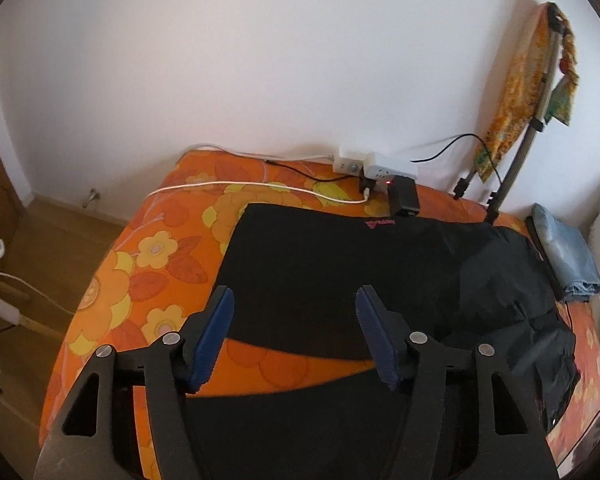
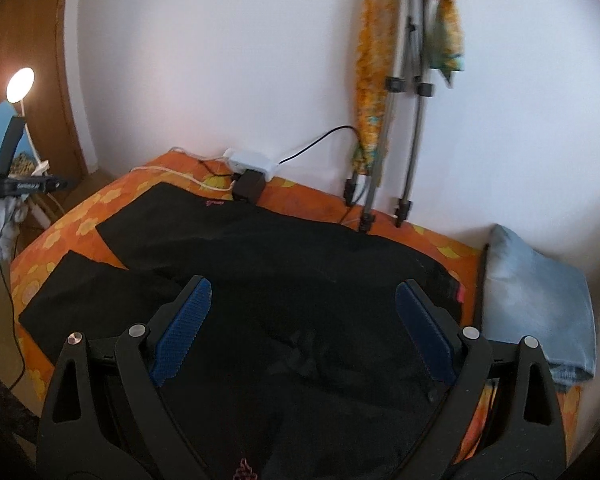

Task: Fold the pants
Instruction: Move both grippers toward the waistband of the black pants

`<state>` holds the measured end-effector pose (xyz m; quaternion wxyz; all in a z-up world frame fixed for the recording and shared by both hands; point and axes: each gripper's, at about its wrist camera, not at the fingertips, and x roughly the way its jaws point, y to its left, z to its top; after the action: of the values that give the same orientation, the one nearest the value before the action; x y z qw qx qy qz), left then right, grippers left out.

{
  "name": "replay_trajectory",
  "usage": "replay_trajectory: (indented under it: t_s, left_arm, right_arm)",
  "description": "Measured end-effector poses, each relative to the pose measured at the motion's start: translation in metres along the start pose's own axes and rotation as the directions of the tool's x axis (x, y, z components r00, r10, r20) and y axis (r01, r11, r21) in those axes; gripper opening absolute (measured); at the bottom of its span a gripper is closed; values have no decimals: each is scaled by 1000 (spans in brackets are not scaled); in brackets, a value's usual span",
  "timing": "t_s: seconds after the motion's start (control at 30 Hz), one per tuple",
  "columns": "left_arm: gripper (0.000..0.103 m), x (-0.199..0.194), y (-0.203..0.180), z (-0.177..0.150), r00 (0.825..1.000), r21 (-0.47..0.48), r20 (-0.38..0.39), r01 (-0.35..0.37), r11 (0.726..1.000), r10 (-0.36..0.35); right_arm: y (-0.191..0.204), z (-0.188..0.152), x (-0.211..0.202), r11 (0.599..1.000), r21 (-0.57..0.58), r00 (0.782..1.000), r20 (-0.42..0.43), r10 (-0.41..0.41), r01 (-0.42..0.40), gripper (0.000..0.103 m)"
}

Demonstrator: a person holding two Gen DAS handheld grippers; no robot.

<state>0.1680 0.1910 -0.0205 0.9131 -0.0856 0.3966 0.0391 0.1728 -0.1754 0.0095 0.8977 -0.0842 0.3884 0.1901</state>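
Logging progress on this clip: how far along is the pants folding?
Barely started. The black pants lie spread on the orange floral bedspread, legs apart, no fold visible. Nothing is in hand: left gripper and right gripper are open above the fabric. All folds remain.

White wall (image 1: 240,60) behind bed with orange floral cover (image 1: 148,248). Wood floor (image 1: 60,232) on left, brown door (image 2: 32,40), lit lamp (image 2: 20,85). Tripod (image 2: 409,92) leans at wall, white power strip (image 1: 373,165) at bed's far edge.
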Motion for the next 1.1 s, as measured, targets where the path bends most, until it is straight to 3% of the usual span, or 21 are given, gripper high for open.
replay_trajectory:
  t_s: [0.2, 0.47, 0.67, 0.87, 1.1]
  left_arm:
    - [59, 40, 8, 18, 998, 2, -56, -5, 1000, 5]
    - [57, 91, 14, 42, 994, 13, -110, -10, 1000, 12]
    - [57, 132, 21, 59, 989, -10, -145, 6, 1000, -8]
    - [57, 168, 20, 67, 985, 49, -171, -23, 999, 31]
    - [57, 204, 34, 71, 977, 50, -204, -51, 997, 60]
  right_arm:
    - [14, 23, 45, 990, -133, 998, -48, 35, -41, 96]
    - [14, 48, 116, 973, -193, 985, -139, 97, -123, 96]
    - [21, 68, 183, 953, -228, 963, -225, 148, -200, 96]
    - [33, 72, 246, 928, -302, 947, -293, 128, -219, 96]
    - [31, 72, 288, 919, -288, 922, -354, 159, -269, 96]
